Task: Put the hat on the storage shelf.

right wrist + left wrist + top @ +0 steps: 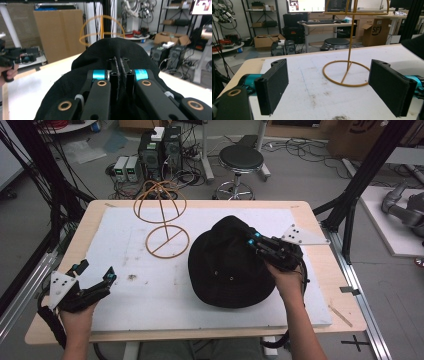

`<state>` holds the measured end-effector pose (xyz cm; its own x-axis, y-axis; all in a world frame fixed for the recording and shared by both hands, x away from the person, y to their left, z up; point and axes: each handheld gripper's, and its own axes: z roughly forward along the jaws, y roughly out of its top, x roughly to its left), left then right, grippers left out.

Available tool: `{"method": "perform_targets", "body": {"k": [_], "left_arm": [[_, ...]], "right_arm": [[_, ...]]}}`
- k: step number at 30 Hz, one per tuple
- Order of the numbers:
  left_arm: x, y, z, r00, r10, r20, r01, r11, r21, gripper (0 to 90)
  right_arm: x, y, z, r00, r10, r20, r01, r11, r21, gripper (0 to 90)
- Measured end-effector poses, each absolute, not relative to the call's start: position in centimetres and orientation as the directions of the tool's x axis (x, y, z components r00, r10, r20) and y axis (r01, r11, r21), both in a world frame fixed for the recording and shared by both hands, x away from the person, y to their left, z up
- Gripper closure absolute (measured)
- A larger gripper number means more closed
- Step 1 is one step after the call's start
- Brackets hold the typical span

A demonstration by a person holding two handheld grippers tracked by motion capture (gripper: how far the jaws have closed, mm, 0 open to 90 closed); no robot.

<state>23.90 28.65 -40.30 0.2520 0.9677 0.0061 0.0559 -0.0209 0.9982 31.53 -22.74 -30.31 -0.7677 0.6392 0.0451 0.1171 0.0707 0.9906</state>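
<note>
A black hat (227,265) lies brim-down on the white sheet (150,295) covering the wooden tabletop (330,270), a little toward three o'clock from the sheet's middle. The right gripper (251,240) reaches in from about four o'clock and sits on the hat's crown; in the right gripper view its fingers (120,72) are pressed nearly together with a fold of the black fabric pinched between them, though how deep the fold goes is hard to tell from that angle. A hand (287,280) grips it from behind.

The left gripper (95,272) rests at about eight o'clock near the sheet's edge, its fingers (274,85) spread wide with nothing between them. Beyond them, at about eleven o'clock from the hat, stands a yellow wire hat stand (162,217), its ring base (347,76) flat on the sheet and well apart from the left gripper. The hat's brim lies just beside that base.
</note>
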Motion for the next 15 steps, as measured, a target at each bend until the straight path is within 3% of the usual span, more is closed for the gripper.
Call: {"method": "perform_targets", "body": {"k": [15], "left_arm": [[23.9,28.6,-40.3,0.254,0.967,0.003,0.047,-0.016,0.999,16.6]], "right_arm": [[32.1,-21.2,-24.4,-0.774,0.633,0.015,0.012,-0.009,1.000,88.7]]}}
